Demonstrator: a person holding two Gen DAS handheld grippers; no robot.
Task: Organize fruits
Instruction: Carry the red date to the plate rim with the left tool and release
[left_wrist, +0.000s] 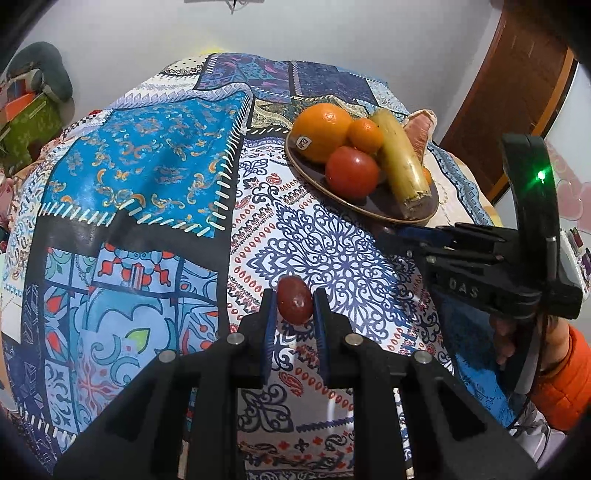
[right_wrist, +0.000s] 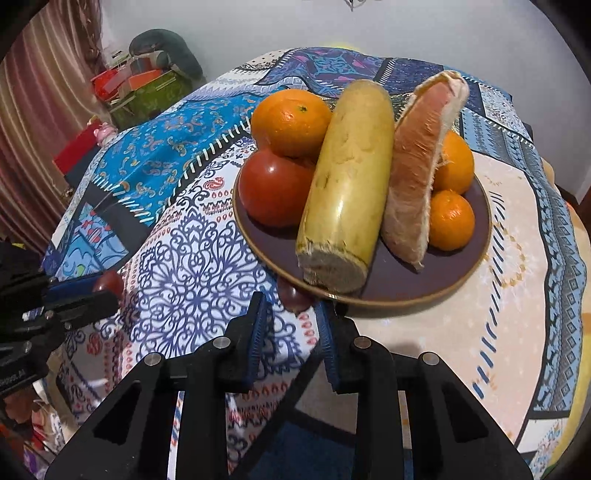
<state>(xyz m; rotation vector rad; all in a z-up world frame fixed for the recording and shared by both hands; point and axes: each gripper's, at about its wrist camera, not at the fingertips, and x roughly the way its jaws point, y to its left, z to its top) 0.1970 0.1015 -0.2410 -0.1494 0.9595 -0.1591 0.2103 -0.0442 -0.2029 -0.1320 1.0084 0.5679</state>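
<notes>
While clamped: date (left_wrist: 294, 305), left tool (left_wrist: 294, 308).

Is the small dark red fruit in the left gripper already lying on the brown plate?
No: the left gripper holds the small dark red fruit above the tablecloth, apart from the brown plate.

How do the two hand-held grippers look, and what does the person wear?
Both are black plastic with blue ribbed pads and round silver pins. The right hand-held gripper carries raised letters "DAS" and a green light on its curved handle. An orange sleeve shows behind it. The left hand-held gripper looks the same.
</notes>
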